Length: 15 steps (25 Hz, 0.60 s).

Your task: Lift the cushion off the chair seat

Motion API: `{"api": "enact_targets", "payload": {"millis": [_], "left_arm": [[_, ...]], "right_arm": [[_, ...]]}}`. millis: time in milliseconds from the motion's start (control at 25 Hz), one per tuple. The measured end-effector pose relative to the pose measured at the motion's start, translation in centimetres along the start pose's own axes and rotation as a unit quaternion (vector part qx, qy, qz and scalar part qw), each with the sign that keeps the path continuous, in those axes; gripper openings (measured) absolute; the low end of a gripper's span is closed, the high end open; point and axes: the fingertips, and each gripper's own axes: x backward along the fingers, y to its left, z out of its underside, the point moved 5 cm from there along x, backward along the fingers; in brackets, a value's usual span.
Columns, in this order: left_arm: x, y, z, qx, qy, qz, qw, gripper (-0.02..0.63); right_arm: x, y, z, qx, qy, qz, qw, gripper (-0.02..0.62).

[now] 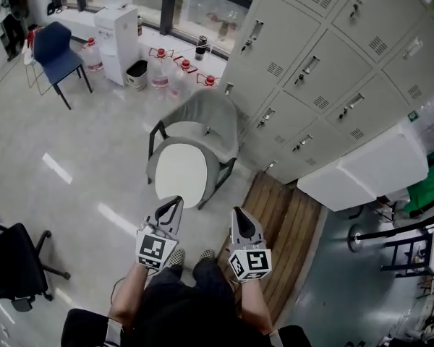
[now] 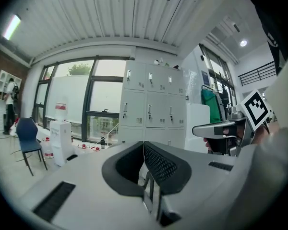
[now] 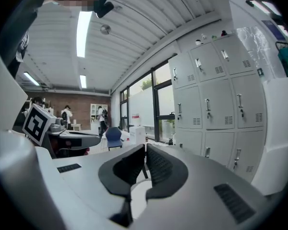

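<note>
1. The bank of grey lockers [image 1: 325, 63] stands just behind and to the right of the chair, so there is little room on that side.
2. The grey armchair [image 1: 211, 118] stands on the floor ahead of the person, with its seat turned toward them. The step in hand looks like the approach, and no lift has begun.
3. The white round cushion [image 1: 181, 175] lies flat on the chair seat between the armrests, untouched.
4. The left gripper [image 1: 176, 202] is short of the chair's front edge. Its jaws are pressed together with nothing between them.
5. The right gripper [image 1: 237, 212] is beside it, also short of the chair and a little to its right. Its jaws are closed and empty too.
6. The next move calls for both pairs of jaws to part, reach the cushion's near rim and close on it at two spots before raising it.
7. Hard to make out:
   - The cushion's underside is hidden, so I cannot tell whether it is tied to the seat.
   - In both gripper views the jaws cover most of the chair.
   - The pale patch low between the jaws may be the cushion, but that is uncertain.
</note>
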Motion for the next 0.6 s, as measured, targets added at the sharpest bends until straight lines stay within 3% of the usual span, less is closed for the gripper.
{"api": "enact_targets", "payload": {"millis": [240, 600], "left_arm": [[2.9, 3.9, 0.8, 0.026, 0.012, -0.081, 0.9963, 0.018], [1.4, 6.5, 3.6, 0.051, 0.032, -0.176, 0.9826, 0.018]], "right_arm": [[-4.0, 2.4, -1.1, 0.015, 0.010, -0.072, 0.997, 0.032], [-10.0, 2.2, 0.5, 0.059, 0.028, -0.165, 0.984, 0.032]]}}
